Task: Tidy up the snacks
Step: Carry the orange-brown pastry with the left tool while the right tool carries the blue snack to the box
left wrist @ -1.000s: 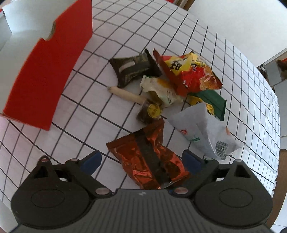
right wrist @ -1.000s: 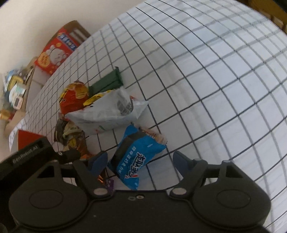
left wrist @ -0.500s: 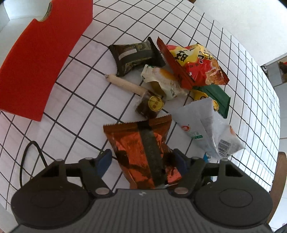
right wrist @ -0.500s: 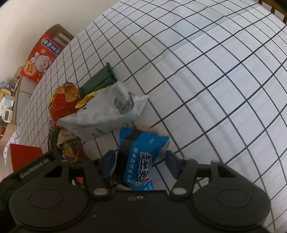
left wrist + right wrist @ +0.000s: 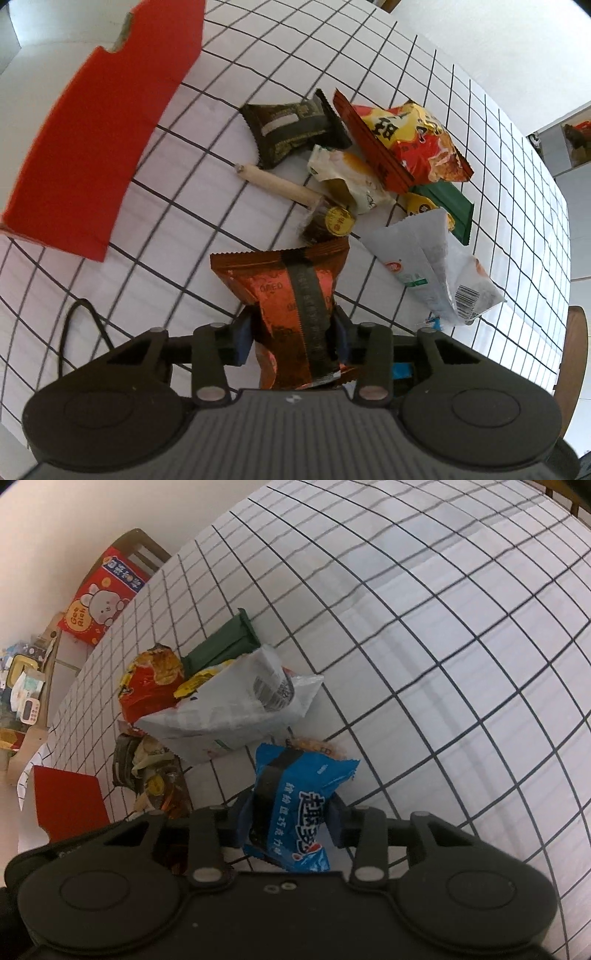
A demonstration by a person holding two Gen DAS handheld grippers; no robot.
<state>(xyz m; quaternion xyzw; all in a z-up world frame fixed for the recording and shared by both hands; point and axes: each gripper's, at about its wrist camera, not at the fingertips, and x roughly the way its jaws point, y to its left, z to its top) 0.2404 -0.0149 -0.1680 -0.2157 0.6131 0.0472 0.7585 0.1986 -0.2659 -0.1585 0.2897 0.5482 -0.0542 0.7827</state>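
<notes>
Left gripper (image 5: 291, 334) pinches the orange packet (image 5: 291, 295); right gripper (image 5: 291, 818) pinches the blue packet (image 5: 295, 805) (lower end hidden). Beyond both: white bag (image 5: 432, 266), red box (image 5: 96, 136).

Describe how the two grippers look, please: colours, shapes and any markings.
Both are matte black. The left gripper and right gripper each have two round discs on a broad body, angular arms with silver screws, and dark blue pads. The left body is ribbed, with a small white logo.

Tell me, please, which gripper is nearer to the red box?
Left. The left gripper, shut on the orange packet, sits beside the red box; the right gripper, holding the blue packet, is beyond it.
</notes>
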